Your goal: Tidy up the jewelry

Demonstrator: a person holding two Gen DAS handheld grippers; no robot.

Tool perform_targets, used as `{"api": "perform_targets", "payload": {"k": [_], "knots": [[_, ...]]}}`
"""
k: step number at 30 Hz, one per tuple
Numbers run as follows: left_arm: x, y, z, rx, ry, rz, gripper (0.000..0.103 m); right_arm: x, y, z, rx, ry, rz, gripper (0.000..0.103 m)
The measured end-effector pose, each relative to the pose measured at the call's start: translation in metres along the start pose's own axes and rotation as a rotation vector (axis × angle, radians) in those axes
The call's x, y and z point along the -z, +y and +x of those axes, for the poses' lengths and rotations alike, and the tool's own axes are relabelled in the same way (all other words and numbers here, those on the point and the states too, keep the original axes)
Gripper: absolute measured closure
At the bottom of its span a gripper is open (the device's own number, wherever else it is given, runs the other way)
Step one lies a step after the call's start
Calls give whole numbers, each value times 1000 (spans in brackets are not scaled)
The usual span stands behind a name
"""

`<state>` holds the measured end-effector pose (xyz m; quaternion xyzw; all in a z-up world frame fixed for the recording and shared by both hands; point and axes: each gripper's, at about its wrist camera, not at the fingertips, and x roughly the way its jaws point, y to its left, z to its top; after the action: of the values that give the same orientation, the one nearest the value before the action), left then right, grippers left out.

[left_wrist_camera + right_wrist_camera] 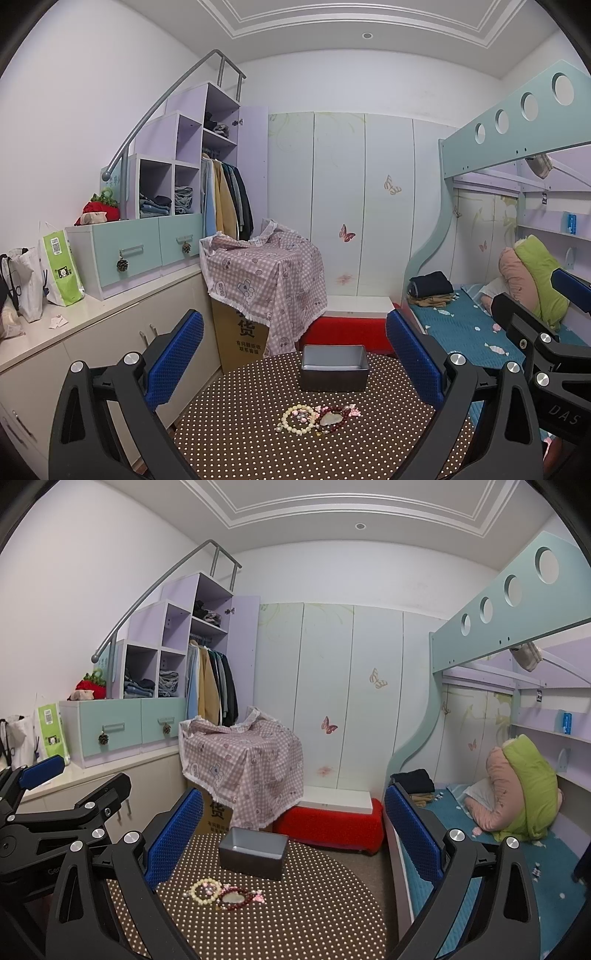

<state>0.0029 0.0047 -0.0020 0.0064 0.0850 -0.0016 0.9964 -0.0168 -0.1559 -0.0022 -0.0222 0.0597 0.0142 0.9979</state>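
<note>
Beads (pixel 300 418) and a red bracelet (pixel 334 419) lie touching in a small pile on the dotted counter (pixel 258 450), near a gray box (pixel 334 369). Left hand-held gripper (pixel 295 362) and right hand-held gripper (pixel 293 840) both gape wide, holding nothing.

Polka-dot table (pixel 258 454) carries grey box (pixel 334 373), jewelry (pixel 317 417).

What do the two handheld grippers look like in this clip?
Both match: the left gripper and right gripper have black angular plastic linkage arms with round silver pivot bolts, and two flat fingers faced with dimpled blue rubber pads. Pale lettering marks each body. No cables, hands or sleeves show.
</note>
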Motion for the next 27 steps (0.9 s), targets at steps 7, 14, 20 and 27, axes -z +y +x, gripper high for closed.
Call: {"api": "perform_targets", "payload": {"k": [7, 14, 20, 27], "knots": [[0, 0, 0, -1, 1, 0, 7, 1, -1, -1, -2, 1, 1, 8], [2, -2, 4, -8, 13, 7, 7, 5, 0, 4, -5, 9, 6, 8], [5, -2, 12, -7, 28, 6, 7, 13, -2, 12, -6, 21, 6, 8], [8, 0, 28, -8, 60, 7, 7, 19, 0, 26, -11, 52, 14, 8]]}}
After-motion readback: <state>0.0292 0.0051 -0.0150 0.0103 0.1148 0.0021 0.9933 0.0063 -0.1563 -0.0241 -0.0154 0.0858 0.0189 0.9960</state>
